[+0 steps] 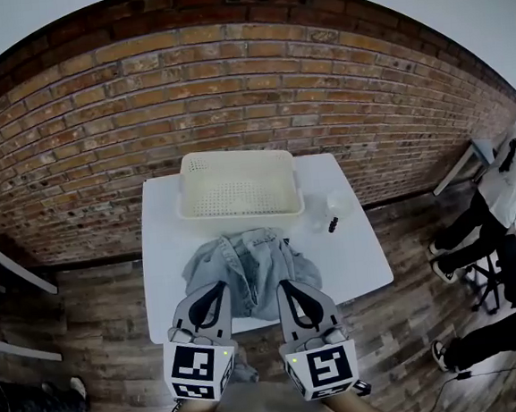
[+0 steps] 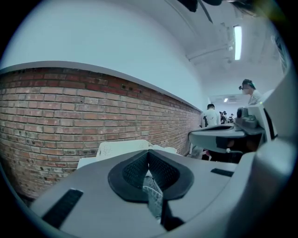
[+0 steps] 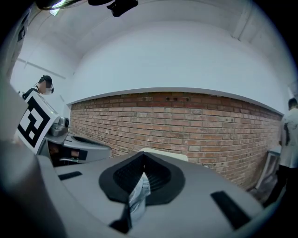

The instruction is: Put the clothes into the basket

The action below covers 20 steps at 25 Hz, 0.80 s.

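Note:
A light blue denim garment [image 1: 250, 264] lies crumpled on the white table [image 1: 357, 259], just in front of the cream perforated basket [image 1: 241, 213]. My left gripper [image 1: 219, 290] and right gripper [image 1: 285, 288] meet the garment's near edge side by side. In the left gripper view the jaws of the left gripper [image 2: 149, 155] are shut on a fold of denim [image 2: 152, 195]. The right gripper [image 3: 143, 160] likewise pinches a strip of denim [image 3: 137, 195]. The basket [image 2: 118, 148] shows beyond the left jaws, and nothing lies in it.
A small clear object with a black part [image 1: 334, 223] sits on the table right of the basket. A brick wall [image 1: 229, 77] runs behind the table. People [image 1: 489, 225] are at the far right and a white shelf [image 1: 3, 268] at the left.

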### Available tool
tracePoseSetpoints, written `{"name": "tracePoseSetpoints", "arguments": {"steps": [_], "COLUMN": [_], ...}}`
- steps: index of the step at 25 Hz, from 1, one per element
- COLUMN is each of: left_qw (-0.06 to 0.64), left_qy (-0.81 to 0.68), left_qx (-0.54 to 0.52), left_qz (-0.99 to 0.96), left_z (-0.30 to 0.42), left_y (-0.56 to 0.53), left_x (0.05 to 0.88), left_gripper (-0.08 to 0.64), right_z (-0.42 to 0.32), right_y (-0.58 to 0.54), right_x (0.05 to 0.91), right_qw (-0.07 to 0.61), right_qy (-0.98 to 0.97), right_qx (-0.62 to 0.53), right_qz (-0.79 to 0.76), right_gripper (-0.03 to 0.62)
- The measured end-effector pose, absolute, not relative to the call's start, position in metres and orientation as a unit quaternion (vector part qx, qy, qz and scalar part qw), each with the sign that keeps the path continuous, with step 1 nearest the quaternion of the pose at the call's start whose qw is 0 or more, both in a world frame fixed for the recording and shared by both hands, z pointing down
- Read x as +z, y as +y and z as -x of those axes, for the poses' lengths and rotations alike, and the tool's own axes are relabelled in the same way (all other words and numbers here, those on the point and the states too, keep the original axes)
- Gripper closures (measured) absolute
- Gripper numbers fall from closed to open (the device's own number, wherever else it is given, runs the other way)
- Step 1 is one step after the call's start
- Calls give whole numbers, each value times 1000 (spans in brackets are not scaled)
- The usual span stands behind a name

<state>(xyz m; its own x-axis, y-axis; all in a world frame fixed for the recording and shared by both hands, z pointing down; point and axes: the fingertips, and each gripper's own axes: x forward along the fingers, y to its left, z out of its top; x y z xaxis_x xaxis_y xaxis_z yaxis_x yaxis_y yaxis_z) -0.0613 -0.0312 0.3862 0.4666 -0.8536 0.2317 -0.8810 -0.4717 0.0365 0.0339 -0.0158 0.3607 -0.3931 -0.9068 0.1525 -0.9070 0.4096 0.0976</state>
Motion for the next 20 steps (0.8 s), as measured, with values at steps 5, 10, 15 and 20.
{"name": "tracePoseSetpoints", "arguments": {"steps": [5, 10, 15, 20], "left_qw": [76, 78, 85, 89], "left_qy": [-491, -477, -469, -470], "left_qx": [96, 98, 97, 97], "left_qz": [-863, -870, -874, -873], "left_z": [65, 68, 69, 73], "left_y": [-53, -71, -80, -87], "left_x": [394, 399, 403, 409], "left_gripper": [551, 551, 551, 551], "right_z": [-30, -28, -27, -27], "right_y": [-34, -50, -58, -65], "right_x": [366, 374, 380, 387], "right_qw": [92, 96, 104, 114], "right_qy": [-826, -816, -812, -810], "right_qx": [2, 8, 12, 15], "right_qz": [-557, -569, -574, -574], "right_gripper": [584, 584, 584, 584]}}
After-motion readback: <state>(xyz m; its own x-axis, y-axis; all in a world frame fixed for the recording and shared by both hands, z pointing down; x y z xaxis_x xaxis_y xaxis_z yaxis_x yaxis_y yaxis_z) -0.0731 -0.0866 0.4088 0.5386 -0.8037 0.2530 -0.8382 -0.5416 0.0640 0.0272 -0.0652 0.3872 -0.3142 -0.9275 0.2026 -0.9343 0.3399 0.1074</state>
